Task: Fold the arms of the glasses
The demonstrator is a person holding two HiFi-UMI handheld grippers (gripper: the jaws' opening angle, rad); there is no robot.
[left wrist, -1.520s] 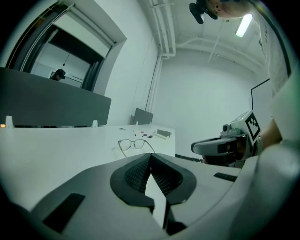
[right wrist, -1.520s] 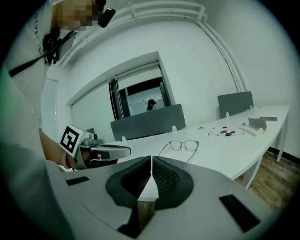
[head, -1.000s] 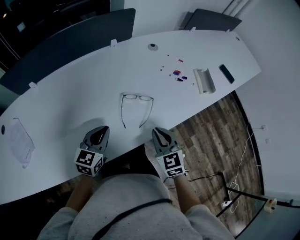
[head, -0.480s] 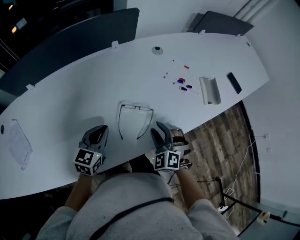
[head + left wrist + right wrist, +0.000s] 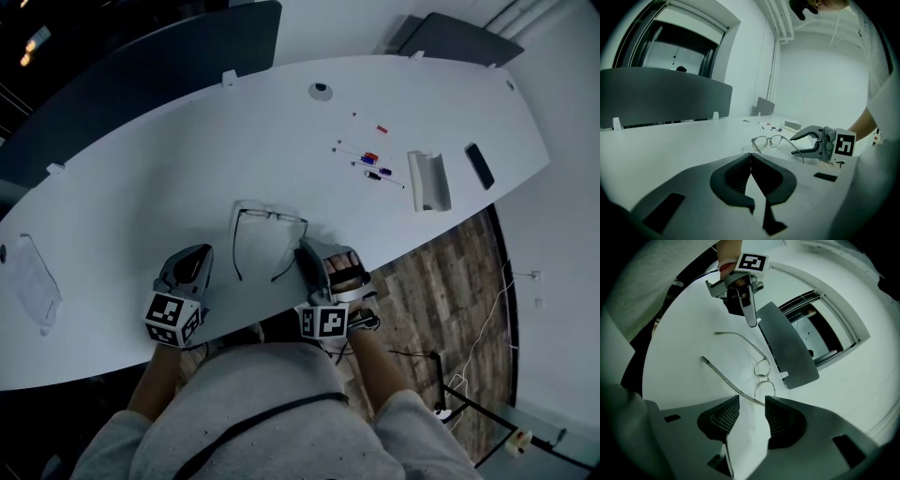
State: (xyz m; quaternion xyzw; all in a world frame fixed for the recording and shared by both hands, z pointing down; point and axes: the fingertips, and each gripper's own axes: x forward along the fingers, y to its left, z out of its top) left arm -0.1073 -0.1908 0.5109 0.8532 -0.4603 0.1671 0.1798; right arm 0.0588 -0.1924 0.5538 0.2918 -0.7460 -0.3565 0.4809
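Thin-framed glasses point(image 5: 270, 217) lie on the white table point(image 5: 169, 169) with both arms unfolded, pointing toward me. In the left gripper view the glasses point(image 5: 771, 140) sit just ahead and to the right. My right gripper point(image 5: 306, 247) is rolled on its side at the right arm's tip. Its jaws are opening, and the right arm point(image 5: 726, 378) crosses just in front of the gap, untouched by the pads. My left gripper point(image 5: 197, 253) rests left of the glasses, jaws shut on nothing point(image 5: 750, 157).
Several small pens point(image 5: 370, 159), a white open case point(image 5: 428, 180) and a black phone point(image 5: 479, 166) lie at the far right. A clear sleeve point(image 5: 33, 281) lies far left. Dark partitions point(image 5: 141, 66) border the far edge. The near table edge is by my body.
My right gripper has rolled onto its side, opened, and moved forward to the glasses' right arm. The left gripper has edged forward a little, still shut.
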